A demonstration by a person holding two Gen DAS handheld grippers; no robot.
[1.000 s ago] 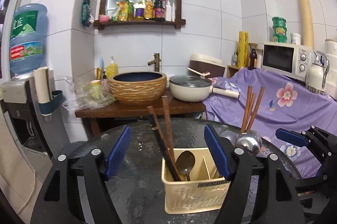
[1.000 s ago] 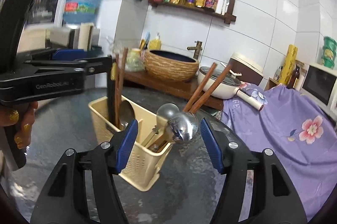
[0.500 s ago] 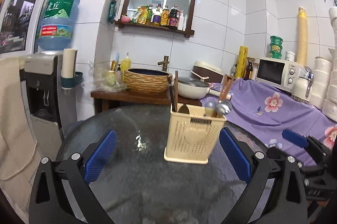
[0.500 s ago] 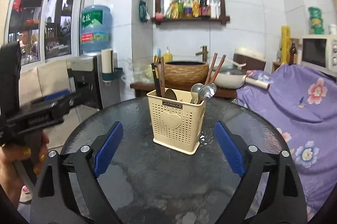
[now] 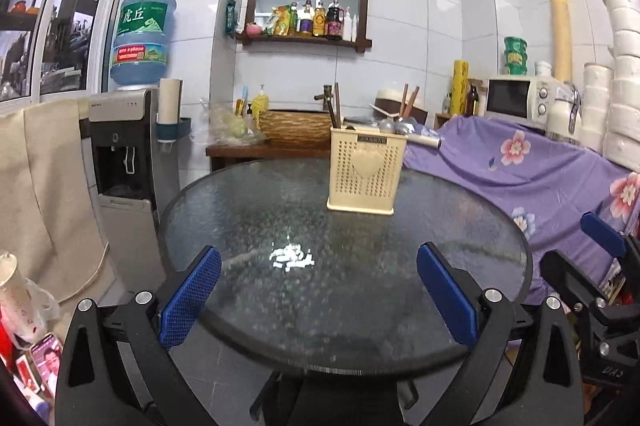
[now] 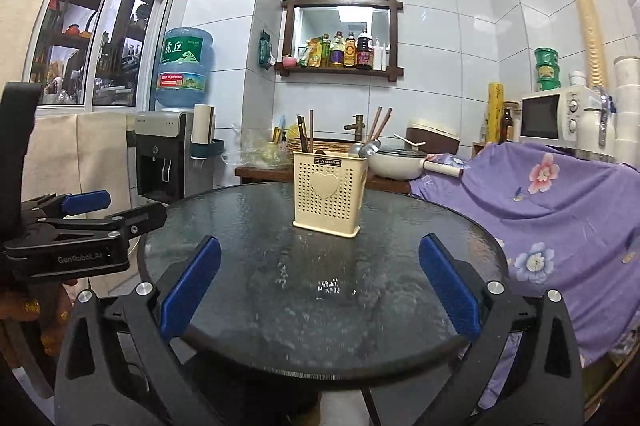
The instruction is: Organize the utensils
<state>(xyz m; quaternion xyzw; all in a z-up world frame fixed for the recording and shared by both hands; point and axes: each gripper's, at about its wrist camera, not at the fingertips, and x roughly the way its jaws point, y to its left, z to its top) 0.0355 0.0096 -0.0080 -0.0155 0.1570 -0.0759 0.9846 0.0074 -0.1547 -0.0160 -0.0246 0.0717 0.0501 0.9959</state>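
Note:
A cream perforated utensil holder (image 5: 366, 173) (image 6: 330, 193) stands upright on the round dark glass table (image 5: 280, 226) (image 6: 248, 226). In it stand dark chopsticks (image 5: 335, 107) (image 6: 306, 131), brown chopsticks (image 5: 410, 101) (image 6: 380, 123) and metal spoons (image 5: 396, 125) (image 6: 364, 147). My left gripper (image 5: 319, 250) is open and empty over the table's near edge, well short of the holder. My right gripper (image 6: 320, 241) hovers there too; its jaws are opening with nothing between them. Each wrist view catches one blue pad (image 5: 602, 234) (image 6: 86, 201) of the other gripper at its side.
A water dispenser (image 5: 120, 153) stands left of the table. Behind it a wooden side table (image 6: 260, 171) carries a woven basin and a white pan (image 6: 394, 161). A purple flowered cloth (image 6: 540, 209) covers the right side, under a microwave (image 5: 516, 99). A hand (image 6: 24, 306) grips the left gripper.
Both grippers have pulled back from the holder to the table's near edge and sunk a little. Their jaws have spread wide. The utensils stay in the holder.

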